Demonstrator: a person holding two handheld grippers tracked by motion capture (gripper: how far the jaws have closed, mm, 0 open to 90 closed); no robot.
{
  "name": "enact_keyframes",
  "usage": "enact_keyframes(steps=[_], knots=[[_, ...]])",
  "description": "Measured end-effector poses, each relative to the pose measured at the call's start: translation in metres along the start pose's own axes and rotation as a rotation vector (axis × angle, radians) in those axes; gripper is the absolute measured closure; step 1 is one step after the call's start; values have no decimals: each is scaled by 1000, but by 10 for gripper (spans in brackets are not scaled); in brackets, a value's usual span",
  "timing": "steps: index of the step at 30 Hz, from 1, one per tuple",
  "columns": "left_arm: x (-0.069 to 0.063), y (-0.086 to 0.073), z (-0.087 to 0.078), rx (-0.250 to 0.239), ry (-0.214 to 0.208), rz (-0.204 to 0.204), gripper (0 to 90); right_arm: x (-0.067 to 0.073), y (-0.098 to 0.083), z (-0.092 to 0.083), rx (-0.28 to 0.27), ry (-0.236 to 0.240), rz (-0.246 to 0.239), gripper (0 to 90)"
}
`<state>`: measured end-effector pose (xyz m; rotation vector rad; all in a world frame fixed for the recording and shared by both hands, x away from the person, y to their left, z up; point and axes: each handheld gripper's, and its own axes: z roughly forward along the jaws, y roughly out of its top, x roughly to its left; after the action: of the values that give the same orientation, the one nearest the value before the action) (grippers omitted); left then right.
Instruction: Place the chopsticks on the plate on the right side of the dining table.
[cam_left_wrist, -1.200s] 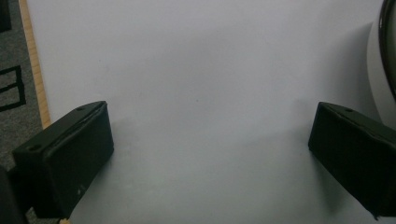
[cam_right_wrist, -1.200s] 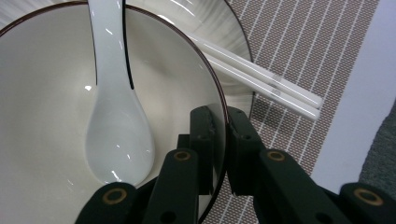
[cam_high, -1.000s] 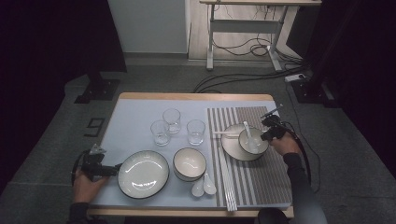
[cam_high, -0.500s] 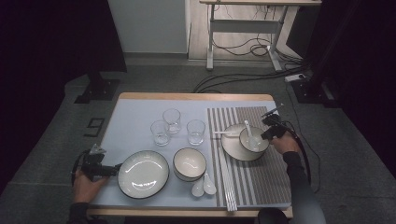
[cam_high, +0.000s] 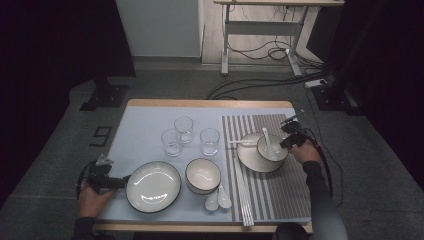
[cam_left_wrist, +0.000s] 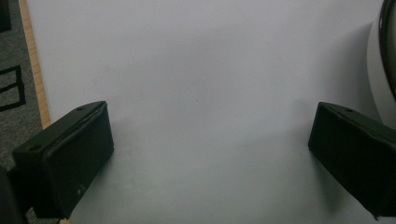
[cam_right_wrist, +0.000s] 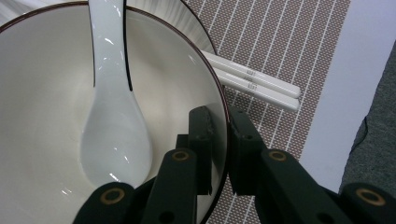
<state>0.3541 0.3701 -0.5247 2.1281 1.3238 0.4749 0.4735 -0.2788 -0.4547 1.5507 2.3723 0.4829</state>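
The table (cam_high: 150, 112), covered by a pale sheet with a wooden edge showing along its far side, carries a striped mat (cam_high: 280, 190) on its right half. On that mat sits a plate (cam_high: 250, 162), and on the plate a bowl (cam_high: 272, 148) with a white spoon (cam_high: 267, 140) leaning inside. The right gripper view adds what the high view cannot resolve: the bowl's dark-lined rim (cam_right_wrist: 223, 100) passes between the two jaws of the right gripper (cam_right_wrist: 219, 140), one inside the wall and one outside, closed onto it, with white chopsticks (cam_right_wrist: 254, 81) lying on the mat just beyond.

The left half holds a large plate (cam_high: 153, 186), a second bowl (cam_high: 203, 175), three glasses (cam_high: 184, 129) and two more spoons (cam_high: 218, 199). The left gripper (cam_high: 112, 182) rests near the table's left edge, just beside the large plate; the left gripper view shows its jaws spread wide over bare sheet, holding nothing, with the plate's rim (cam_left_wrist: 387, 60) at the frame's right. Bare sheet lies open beyond it.
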Motion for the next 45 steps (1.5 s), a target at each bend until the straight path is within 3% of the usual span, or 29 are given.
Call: enact_keyframes(steps=[13, 24, 45], knots=[[0, 0, 0, 0, 0, 0, 0, -3, 3, 2, -4, -5, 12, 812], [0, 0, 0, 0, 0, 0, 0, 1, 7, 4, -21, 25, 27, 821], [0, 0, 0, 0, 0, 0, 0, 16, 16, 6, -21, 46, -10, 825]])
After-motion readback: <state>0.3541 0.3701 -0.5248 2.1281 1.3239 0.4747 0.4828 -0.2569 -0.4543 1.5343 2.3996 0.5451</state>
